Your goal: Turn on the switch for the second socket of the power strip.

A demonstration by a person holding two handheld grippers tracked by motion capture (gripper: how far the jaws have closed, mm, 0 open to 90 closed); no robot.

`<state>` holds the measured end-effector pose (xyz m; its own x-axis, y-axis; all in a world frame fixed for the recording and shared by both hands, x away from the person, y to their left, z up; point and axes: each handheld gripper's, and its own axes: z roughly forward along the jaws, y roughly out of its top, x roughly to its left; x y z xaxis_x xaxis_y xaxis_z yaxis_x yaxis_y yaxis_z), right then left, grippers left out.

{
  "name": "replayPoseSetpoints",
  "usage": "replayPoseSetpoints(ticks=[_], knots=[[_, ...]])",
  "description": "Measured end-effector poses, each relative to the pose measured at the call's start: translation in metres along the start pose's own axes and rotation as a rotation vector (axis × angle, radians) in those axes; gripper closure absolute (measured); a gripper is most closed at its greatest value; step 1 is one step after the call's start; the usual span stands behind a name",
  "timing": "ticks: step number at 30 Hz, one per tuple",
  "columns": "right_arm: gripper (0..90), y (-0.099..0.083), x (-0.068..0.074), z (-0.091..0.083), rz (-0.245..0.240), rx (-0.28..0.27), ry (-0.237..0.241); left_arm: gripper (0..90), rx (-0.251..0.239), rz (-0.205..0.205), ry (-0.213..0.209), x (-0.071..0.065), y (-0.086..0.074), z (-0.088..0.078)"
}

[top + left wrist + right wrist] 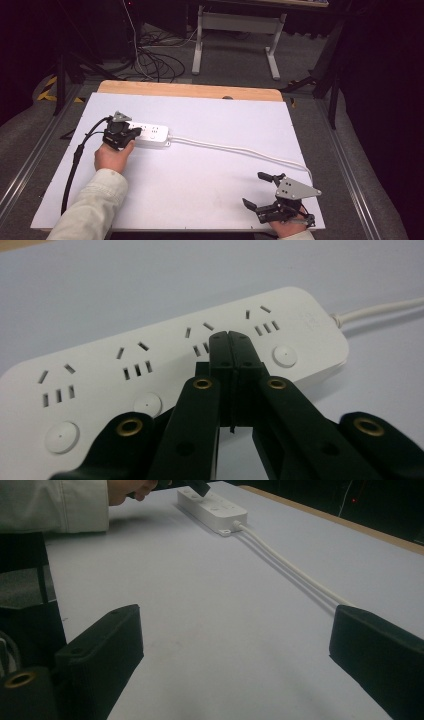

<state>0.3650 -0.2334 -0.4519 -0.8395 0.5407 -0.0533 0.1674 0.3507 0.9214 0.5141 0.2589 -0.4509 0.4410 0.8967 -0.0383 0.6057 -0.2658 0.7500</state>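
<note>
Your left gripper (231,347), jaws pressed together, bears down on the power strip (149,134) near the surface's left edge, probably to press a switch. Your right gripper (266,191) waits wide open by the near right corner.

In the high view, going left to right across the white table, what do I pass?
Black cable → left tongs, shut, at the power strip's left end → white power strip → its white cord → right tongs, open, near the front edge.
</note>
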Motion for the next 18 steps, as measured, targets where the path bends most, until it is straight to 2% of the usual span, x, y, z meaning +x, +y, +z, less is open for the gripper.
replayPoseSetpoints(ticks=[5,7,11,13,15,17,18], knots=[[7.5,0.0,0.0,0.0,-0.001,0.0,-0.001,89.7,-0.032,-0.008,-0.004,0.002,0.005,-0.014],[7.5,0.0,0.0,0.0,0.0,0.0,-0.001,84.9,-0.043,-0.017,-0.007,0.002,0.006,-0.019],[7.5,0.0,0.0,0.0,0.0,0.001,-0.002,80.1,-0.053,-0.004,-0.004,0.002,0.007,-0.026],[7.5,0.0,0.0,0.0,0.001,0.002,-0.002,71.9,-0.059,-0.006,-0.003,0.001,0.007,-0.029],[7.5,0.0,0.0,0.0,0.001,0.002,-0.003,64.1,-0.072,-0.038,-0.027,-0.001,0.008,-0.034],[7.5,0.0,0.0,0.0,0.002,0.0,-0.002,55.3,-0.077,-0.046,-0.04,-0.002,0.008,-0.036],[7.5,0.0,0.0,0.0,0.002,0.0,-0.002,55.3,-0.087,-0.046,-0.042,-0.003,0.009,-0.038]])
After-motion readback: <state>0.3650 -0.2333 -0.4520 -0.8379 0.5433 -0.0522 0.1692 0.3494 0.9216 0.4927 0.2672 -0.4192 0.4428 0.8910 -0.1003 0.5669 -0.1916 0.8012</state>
